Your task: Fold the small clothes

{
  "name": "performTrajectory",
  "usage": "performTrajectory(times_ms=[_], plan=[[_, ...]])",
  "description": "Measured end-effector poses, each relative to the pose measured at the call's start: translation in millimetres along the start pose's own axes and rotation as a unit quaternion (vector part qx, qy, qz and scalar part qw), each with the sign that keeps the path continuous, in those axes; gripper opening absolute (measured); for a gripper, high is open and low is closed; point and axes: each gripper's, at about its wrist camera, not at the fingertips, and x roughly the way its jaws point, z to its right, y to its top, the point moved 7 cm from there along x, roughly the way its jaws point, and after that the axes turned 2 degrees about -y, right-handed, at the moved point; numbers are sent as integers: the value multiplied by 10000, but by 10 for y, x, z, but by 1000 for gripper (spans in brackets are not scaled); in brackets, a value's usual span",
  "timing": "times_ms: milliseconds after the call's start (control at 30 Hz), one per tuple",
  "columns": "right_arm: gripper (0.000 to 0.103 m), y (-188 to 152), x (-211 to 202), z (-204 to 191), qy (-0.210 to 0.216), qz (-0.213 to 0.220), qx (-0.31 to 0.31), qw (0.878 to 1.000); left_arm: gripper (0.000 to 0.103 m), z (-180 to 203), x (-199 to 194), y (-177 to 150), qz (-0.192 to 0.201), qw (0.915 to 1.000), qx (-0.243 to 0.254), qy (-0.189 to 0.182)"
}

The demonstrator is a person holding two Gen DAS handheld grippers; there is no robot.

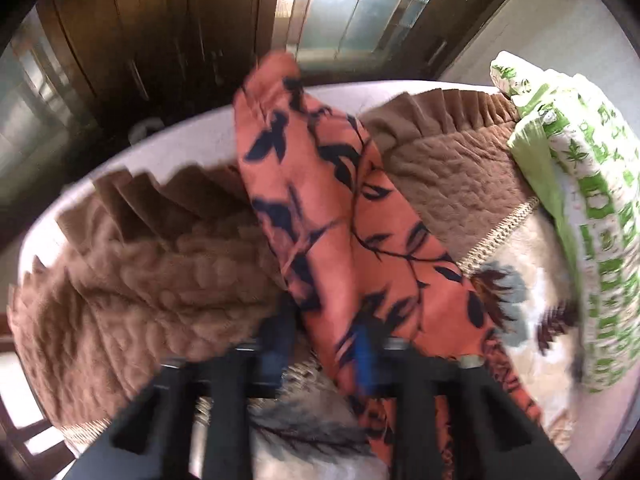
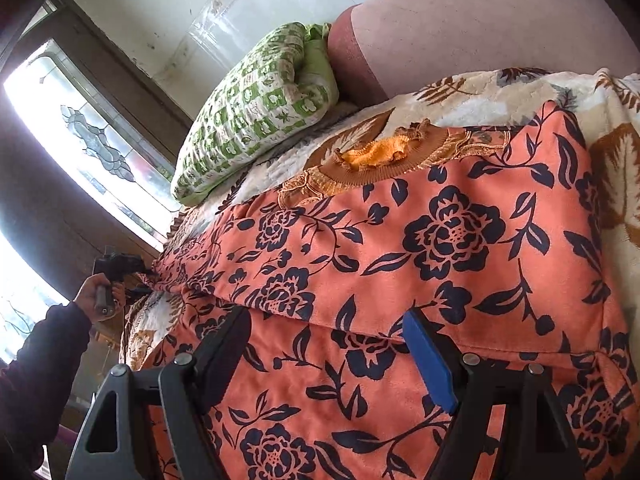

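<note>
An orange garment (image 2: pixel 400 248) with a dark floral print lies spread on a cream leaf-patterned blanket (image 2: pixel 500 92), its gold embroidered neckline (image 2: pixel 372 160) at the far side. My right gripper (image 2: pixel 326 344) hovers open just over the near part of the garment, and nothing is pinched between its fingers. In the left wrist view a strip of the same garment (image 1: pixel 320 200) rises from between the fingers. My left gripper (image 1: pixel 322 344) is shut on it. The right wrist view shows the left gripper (image 2: pixel 136 276) at the garment's far-left end, held by a hand (image 2: pixel 90 292).
A green-and-white pillow (image 2: pixel 256 112) leans at the back by the pink headboard (image 2: pixel 480 32). A brown quilted cover (image 1: pixel 132 272) with a pleated frill lies along the bed's edge. Beyond the bed are dark wooden doors (image 1: pixel 160 40) and a leaded window (image 2: pixel 92 140).
</note>
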Motion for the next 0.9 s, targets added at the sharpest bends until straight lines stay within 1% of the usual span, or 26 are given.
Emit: performTrajectory(times_ms=[33,67,133,200,267,300,367,400,467,500,533,567,667,733,800,833,867,900], plan=[[80,10,-1,12,-25,9,13,10000,7,-5,-23,-1,48,9999,82,37],[80,23,-5,20,-20,20,29,10000,6,-11,-71,-4,127,9999,93,-4],[80,59,-37,31,-23,90,63,9999,6,47,-270,-7,421,9988,181,-185],[80,99,-92,43,-48,172,87,9998,6,219,-522,-62,689,9955,610,-204],[80,148,-171,63,-52,269,144,9995,5,498,-806,-190,912,9889,1122,-349],[80,176,-206,72,-58,314,178,9993,5,668,-960,-292,994,9842,1380,-484],[80,240,-298,115,-100,428,277,9986,5,1038,-1246,-558,1088,9719,1938,-777],[80,273,-338,140,-112,481,320,9983,5,1251,-1376,-738,1107,9634,2273,-891],[80,342,-443,215,-152,592,462,9971,5,1720,-1576,-1161,1132,9437,2909,-1095],[80,372,-496,274,-192,628,565,9962,5,1972,-1645,-1414,1108,9325,3219,-1206],[80,397,-542,332,-225,663,661,9953,5,2195,-1703,-1673,1045,9207,3521,-1318],[80,423,-597,405,-258,698,781,9942,5,2429,-1732,-2008,935,9069,3853,-1428],[80,496,-752,614,-299,820,1093,9902,5,2934,-1704,-2830,615,8759,4479,-1686],[80,550,-842,743,-393,919,1218,9875,5,3203,-1632,-3398,357,8571,4790,-1859],[80,595,-901,868,-444,978,1364,9848,6,3418,-1510,-3979,66,8376,5105,-1947],[80,611,-924,932,-434,993,1470,9832,6,3480,-1467,-4237,-94,8260,5256,-2033],[81,622,-947,993,-412,998,1557,9819,6,3512,-1460,-4474,-281,8119,5423,-2142],[81,629,-968,1052,-367,1000,1670,9802,10,3531,-1475,-4655,-414,8024,5524,-2221]])
